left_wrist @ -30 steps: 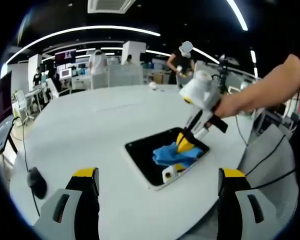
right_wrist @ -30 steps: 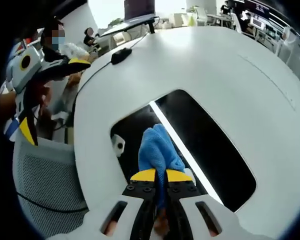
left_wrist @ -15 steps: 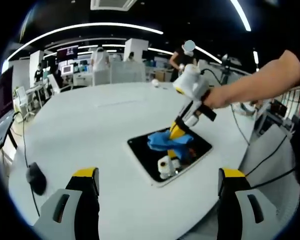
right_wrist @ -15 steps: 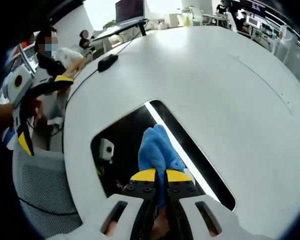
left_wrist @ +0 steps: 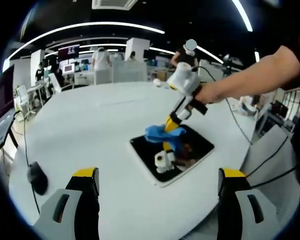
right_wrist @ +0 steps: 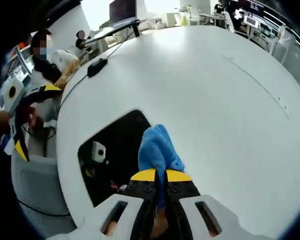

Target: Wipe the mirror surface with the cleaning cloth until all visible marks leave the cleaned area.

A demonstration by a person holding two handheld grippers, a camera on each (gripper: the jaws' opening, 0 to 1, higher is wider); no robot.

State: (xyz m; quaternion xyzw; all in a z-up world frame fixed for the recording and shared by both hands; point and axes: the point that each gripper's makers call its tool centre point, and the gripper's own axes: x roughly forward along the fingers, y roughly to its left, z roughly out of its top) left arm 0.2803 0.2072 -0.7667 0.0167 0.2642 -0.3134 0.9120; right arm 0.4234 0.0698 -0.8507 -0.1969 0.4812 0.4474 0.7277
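Note:
A dark rectangular mirror [left_wrist: 190, 150] lies flat on the round white table [left_wrist: 90, 125]. My right gripper [left_wrist: 171, 123], held by a hand reaching in from the right, is shut on a blue cleaning cloth [left_wrist: 161, 134] and presses it at the mirror's far left edge. In the right gripper view the cloth [right_wrist: 160, 147] hangs from the shut right gripper [right_wrist: 160, 175], beside the mirror [right_wrist: 110, 150] and partly over bare table. The mirror reflects the gripper. My left gripper [left_wrist: 159, 174] hovers wide open over the near table edge, holding nothing. It also appears as the left gripper [right_wrist: 25, 100] at the left.
A black mouse [left_wrist: 36, 180] with its cable lies near the table's left edge, and shows as the mouse [right_wrist: 96, 66] in the right gripper view. A grey mesh chair [right_wrist: 35, 195] stands beside the table. A small white object [left_wrist: 156, 83] sits at the far edge. People stand around desks behind.
My right gripper has dragged the blue cloth across the mirror, from its near right part to its far left edge. The left gripper has stayed open and in place.

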